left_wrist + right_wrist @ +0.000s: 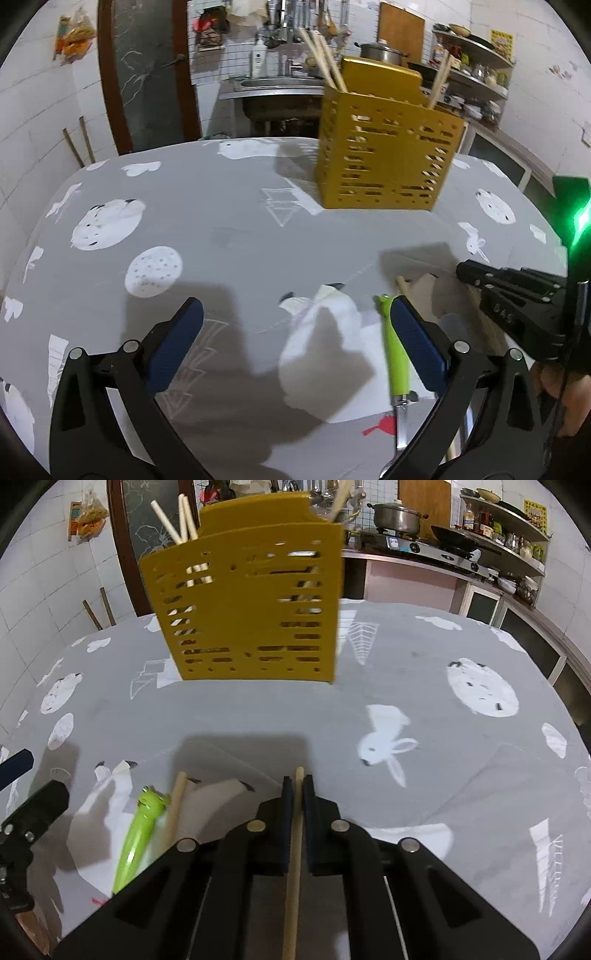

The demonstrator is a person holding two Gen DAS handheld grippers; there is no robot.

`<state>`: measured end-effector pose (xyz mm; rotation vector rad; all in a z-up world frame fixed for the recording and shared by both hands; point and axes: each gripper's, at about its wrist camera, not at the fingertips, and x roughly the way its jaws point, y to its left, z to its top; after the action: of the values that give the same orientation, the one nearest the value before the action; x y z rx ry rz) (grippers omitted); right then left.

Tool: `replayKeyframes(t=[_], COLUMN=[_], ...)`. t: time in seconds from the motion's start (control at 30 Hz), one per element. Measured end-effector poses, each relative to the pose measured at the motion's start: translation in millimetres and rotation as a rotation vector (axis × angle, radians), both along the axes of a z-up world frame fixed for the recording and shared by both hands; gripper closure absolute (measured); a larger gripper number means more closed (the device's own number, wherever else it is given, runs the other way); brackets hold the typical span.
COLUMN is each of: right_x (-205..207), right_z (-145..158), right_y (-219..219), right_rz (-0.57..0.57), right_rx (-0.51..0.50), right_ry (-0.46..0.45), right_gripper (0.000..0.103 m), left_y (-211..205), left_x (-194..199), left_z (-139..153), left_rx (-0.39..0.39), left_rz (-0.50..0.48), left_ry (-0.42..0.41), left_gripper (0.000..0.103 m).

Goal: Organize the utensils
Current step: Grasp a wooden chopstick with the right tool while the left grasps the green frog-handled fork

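A yellow slotted utensil holder (388,147) (251,605) stands upright at the far side of the table with several wooden chopsticks in it. My right gripper (298,782) (466,271) is shut on a wooden chopstick (293,849), which runs back between its blue pads. A second chopstick (175,805) (403,285) lies just to its left. Beside that lies a green frog-handled utensil (138,834) (396,354) with a metal end. My left gripper (295,317) hangs open over the cloth, its right finger next to the green handle, nothing between its pads.
A grey tablecloth (221,221) (443,664) with white animal prints covers the table. Behind it stand a sink (273,88), a stove with a pot (397,517) and a pan, and shelves of jars (509,535) along the tiled wall.
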<state>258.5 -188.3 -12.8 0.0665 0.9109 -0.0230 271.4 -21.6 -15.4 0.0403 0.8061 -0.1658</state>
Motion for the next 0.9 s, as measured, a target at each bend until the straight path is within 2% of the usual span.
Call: replayKeyframes(t=[0.3,0.57,0.9], right_x=[-16,-18,-15], right_z=[7,-1,-5], right_y=[-47,-56,-59], right_rz=[-0.054,-0.059,-0.066], right_rx=[0.011,0.033,0.055], right_ry=[-0.012,-0.006,0.01], right_gripper=[0.097,0.097,0.097], left_y=[-35,-47,-56], left_x=[-2,5,26], left_z=[-11,-27,-39], left_rx=[0.003,0.026,0.017], left_rz=[-0.075,-0.09,-0.105], left_ry=[0.042,0.11,0.16], left_gripper=[0.006,0.034,0.05])
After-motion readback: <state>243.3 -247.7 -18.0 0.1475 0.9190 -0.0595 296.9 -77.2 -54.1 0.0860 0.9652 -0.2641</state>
